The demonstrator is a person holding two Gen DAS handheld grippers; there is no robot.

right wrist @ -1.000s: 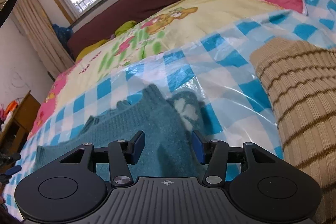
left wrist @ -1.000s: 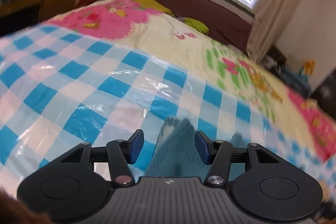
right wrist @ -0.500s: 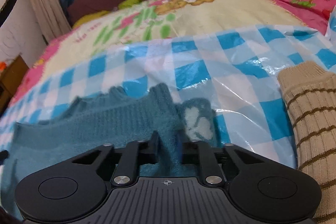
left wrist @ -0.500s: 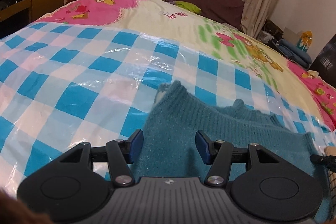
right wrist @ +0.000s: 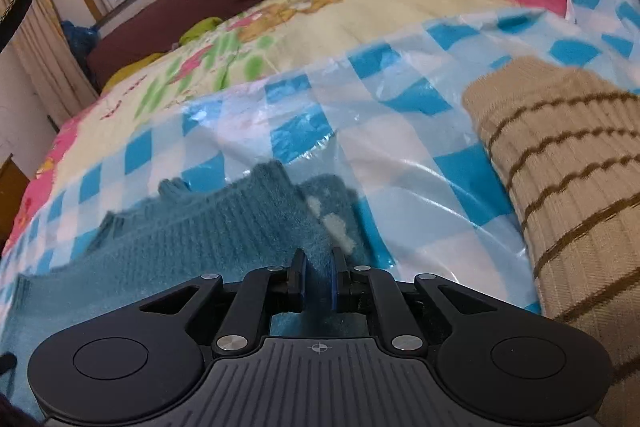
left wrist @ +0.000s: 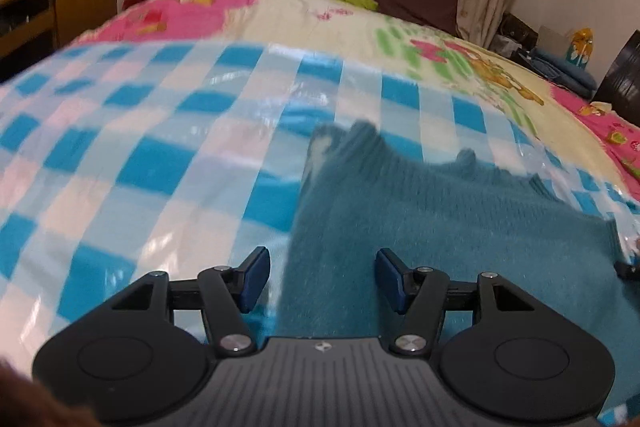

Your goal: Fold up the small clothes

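- The teal knitted sweater lies flat on the bed, on the blue-and-white checked plastic sheet, spread sideways across my two views; its ragged neckline edge is on the far side, away from me.
- My right gripper is clenched on the sweater: the blue pads have pinched up a ridge of teal knit near the garment's right end, next to a small part with white patches.
- My left gripper is released and its jaws are opening. The sweater's left edge runs up between them, knit under the right pad and bare sheet under the left, neither pad pressing on it.
- So the relation that matters: the cloth sits just ahead of and below my left gripper, which is the nearer one to that free side. I judge the next move is to close there so both ends can lift together.
- A beige sweater with brown stripes lies to the right of my right gripper, apart from the teal one.
- I see no basket or box in either view.
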